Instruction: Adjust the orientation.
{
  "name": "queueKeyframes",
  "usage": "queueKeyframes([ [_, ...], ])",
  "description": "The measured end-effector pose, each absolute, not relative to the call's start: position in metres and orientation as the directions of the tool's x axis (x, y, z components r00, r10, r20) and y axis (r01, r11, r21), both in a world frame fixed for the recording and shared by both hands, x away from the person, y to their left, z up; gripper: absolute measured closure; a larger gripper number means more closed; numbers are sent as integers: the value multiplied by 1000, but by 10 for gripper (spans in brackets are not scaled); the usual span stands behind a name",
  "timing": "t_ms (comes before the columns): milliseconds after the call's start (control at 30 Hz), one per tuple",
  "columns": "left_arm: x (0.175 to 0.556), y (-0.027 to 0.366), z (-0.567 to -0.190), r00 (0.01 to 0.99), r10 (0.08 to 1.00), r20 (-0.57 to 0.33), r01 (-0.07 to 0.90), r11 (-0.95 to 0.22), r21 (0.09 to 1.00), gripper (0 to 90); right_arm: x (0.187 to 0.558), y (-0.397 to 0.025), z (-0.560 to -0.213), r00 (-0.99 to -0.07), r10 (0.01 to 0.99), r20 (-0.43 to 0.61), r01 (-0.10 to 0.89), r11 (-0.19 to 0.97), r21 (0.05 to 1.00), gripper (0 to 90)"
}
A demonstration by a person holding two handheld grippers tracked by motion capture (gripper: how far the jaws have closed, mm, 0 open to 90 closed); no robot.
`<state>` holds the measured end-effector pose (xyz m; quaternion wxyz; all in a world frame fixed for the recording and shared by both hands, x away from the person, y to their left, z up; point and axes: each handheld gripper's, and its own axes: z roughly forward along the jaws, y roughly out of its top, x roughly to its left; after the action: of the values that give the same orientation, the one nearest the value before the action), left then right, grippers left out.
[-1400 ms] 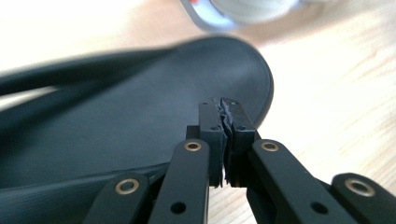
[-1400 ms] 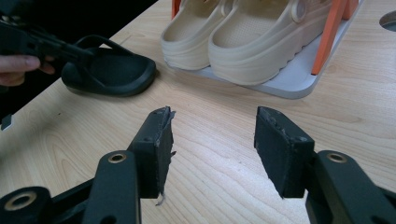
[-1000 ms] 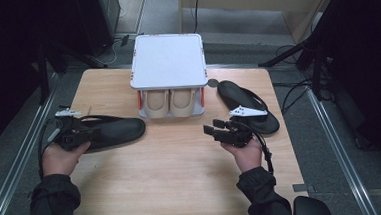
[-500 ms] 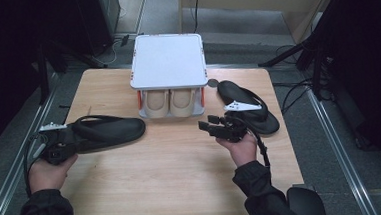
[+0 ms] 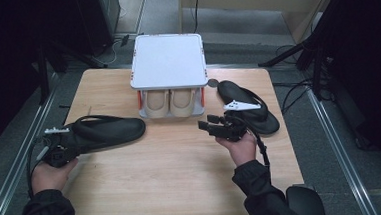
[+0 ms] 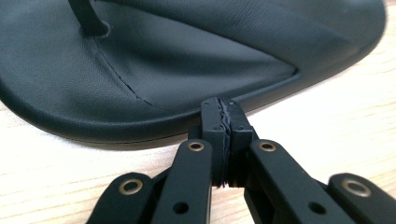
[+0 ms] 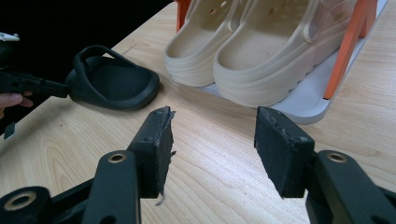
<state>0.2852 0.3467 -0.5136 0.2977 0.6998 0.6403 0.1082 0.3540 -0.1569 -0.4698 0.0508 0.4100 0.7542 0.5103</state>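
Observation:
A black sandal [image 5: 107, 132] lies on the left of the wooden table [image 5: 183, 178]. My left gripper [image 5: 73, 143] sits at its heel end. In the left gripper view the jaws are shut pad to pad, and my left gripper [image 6: 223, 109] has its tips right at the rim of the sandal [image 6: 163, 60], with nothing visibly between them. A second black sandal [image 5: 251, 109] lies at the right. Just beside it, my right gripper [image 5: 204, 125] is open and empty and points at the beige clogs [image 5: 170, 102]. In the right gripper view my right gripper [image 7: 212, 135] faces the clogs [image 7: 261, 51].
A white shoe rack [image 5: 168, 59] with orange posts stands at the back centre, and the clogs sit on its lower shelf [image 7: 303, 105]. In the right gripper view, the left sandal [image 7: 112, 81] and a hand with the other gripper [image 7: 28, 84] are at the far left. Cables run past the table's right edge.
My left gripper has drawn back leftward from over the sandal to its heel rim. The sandal has stayed put. The right gripper has barely shifted.

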Motion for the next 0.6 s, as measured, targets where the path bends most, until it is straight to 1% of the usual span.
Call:
queueKeyframes([
  [300, 293, 348, -514, 156, 961, -228, 832, -4, 555, 897, 353, -158, -470, -654, 677, 337, 568, 145, 811, 474],
  [600, 310, 353, -513, 140, 967, -211, 829, 2, 559, 897, 348, -167, -471, -636, 694, 337, 571, 130, 810, 474],
])
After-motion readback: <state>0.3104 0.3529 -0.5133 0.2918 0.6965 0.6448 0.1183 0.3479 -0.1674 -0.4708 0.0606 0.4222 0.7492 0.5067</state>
